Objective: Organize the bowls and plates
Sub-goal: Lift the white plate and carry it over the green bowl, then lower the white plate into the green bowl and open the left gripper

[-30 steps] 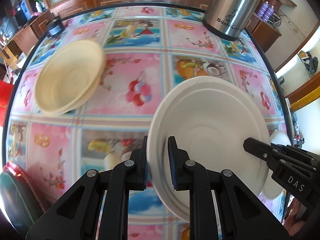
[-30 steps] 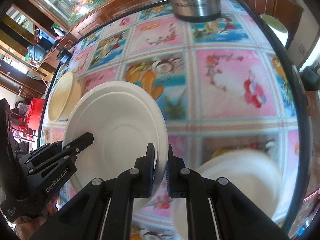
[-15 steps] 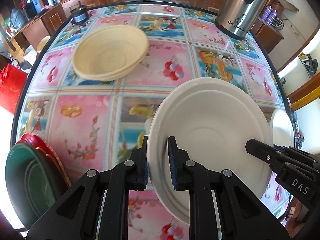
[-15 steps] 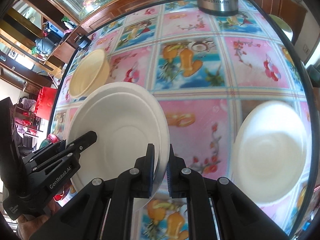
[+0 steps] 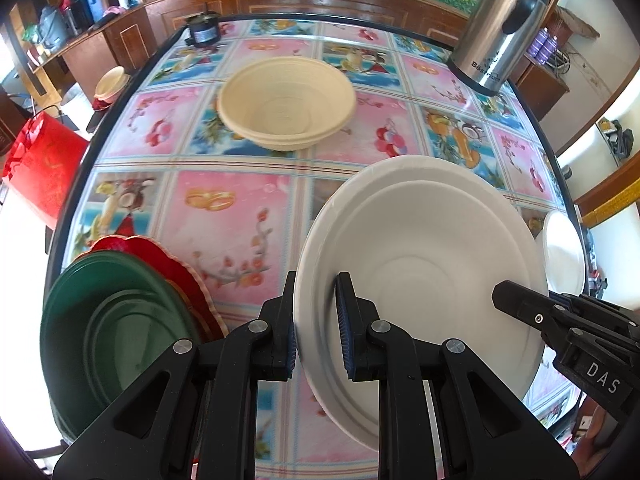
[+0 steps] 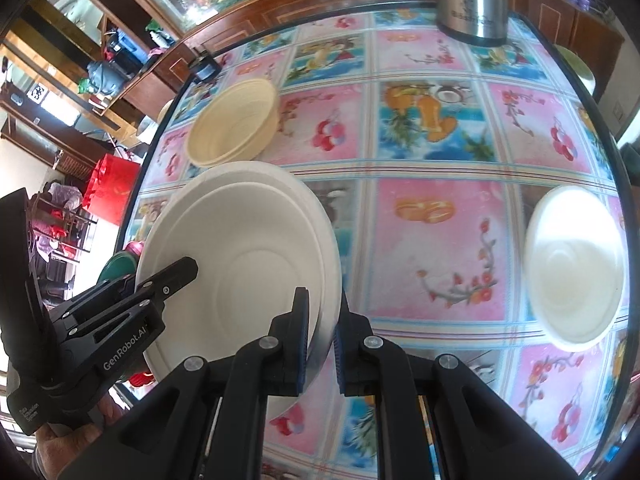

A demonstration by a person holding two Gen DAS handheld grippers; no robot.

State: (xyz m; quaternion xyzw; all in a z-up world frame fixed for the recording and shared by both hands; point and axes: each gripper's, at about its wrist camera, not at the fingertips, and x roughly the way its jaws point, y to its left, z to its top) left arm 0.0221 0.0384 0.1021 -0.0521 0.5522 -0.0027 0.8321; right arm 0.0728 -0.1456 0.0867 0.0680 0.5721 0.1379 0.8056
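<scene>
Nearest to me, both grippers were clamped on the same white plates [image 5: 424, 280], two nested together and held tilted above the table. My left gripper [image 5: 316, 332] pinched the left rim, its jaws closed on the edge with a slight gap showing at the inner pad; my right gripper [image 6: 322, 330] bit the opposite rim, jaws shut on it.

I judged the step in hand to be carrying this pair toward a resting place, with set-down not yet begun. The next move called for lowering both rims level and easing both grips off together, lest the pair tip.

Just left, at the near table edge, sat the green bowls [image 5: 116, 332] on a red plate [image 5: 176, 264], close enough to clip. To the right a white bowl [image 6: 574, 268] lay near the table rim [image 5: 554, 168]. The middle of the floral tablecloth [image 5: 228, 216] offered open room. Beyond it stood the cream bowls [image 5: 286, 106], and farthest the steel kettle [image 5: 496, 36].
</scene>
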